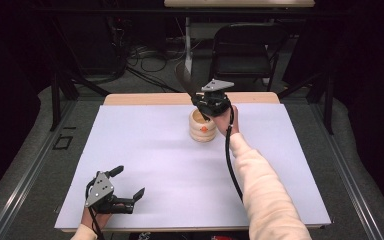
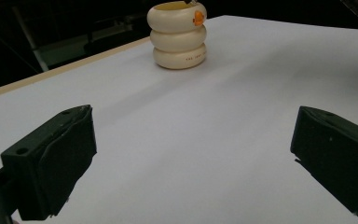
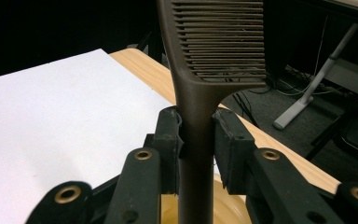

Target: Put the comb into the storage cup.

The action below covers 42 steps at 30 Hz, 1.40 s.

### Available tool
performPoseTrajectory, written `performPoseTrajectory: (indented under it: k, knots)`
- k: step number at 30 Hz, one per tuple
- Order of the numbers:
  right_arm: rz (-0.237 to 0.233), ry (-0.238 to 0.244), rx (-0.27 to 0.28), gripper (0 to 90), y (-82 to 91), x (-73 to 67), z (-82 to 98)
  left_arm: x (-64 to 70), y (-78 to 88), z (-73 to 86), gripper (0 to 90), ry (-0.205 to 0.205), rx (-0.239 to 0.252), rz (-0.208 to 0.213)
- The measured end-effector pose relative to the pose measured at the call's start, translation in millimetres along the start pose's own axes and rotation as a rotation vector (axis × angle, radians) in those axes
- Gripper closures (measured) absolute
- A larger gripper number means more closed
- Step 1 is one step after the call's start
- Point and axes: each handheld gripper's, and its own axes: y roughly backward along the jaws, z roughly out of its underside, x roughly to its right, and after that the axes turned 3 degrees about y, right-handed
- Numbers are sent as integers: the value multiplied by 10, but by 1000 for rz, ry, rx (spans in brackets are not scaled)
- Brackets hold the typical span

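Here's the tabletop (image 1: 145,165): one white sheet covers nearly all of it, with a strip of pale wood showing along the far edge. Around it the room is dark, grey floor on both sides, a tangle of cables (image 1: 145,62) on the floor beyond, and one black folding chair (image 1: 247,47) standing behind the far edge.

Counting things now. One cream holder (image 1: 202,126), shaped like three stacked rings with an orange mark on its side, stands upright on the sheet near the far edge, a little right of centre. One dark brown comb (image 3: 205,70), and that's up in the air: the right gripper (image 1: 211,102) hovers right over the holder's open mouth, its fingers (image 3: 230,149) clamped on the comb's handle, teeth end pointing up and away toward the room. In the right gripper view the holder's yellow inside sits directly beneath the handle; whether the handle's tip is inside the mouth I can't tell.

Two grippers in all. The left gripper (image 1: 127,186) rests at the near left corner of the sheet, well apart from the holder, its fingers (image 2: 51,163) spread wide with nothing between them, pointed across the bare sheet toward the holder.
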Motion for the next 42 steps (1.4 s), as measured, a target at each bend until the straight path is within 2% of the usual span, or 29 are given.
performPoseTrajectory:
  k: [21,42]
  knots:
    - [2,6,12,724,-65,-1,88,-2,3,1,3,-1,1,-1]
    - [0,-2,-12,724,-115,20,218,-2,2,1,3,0,0,-1]
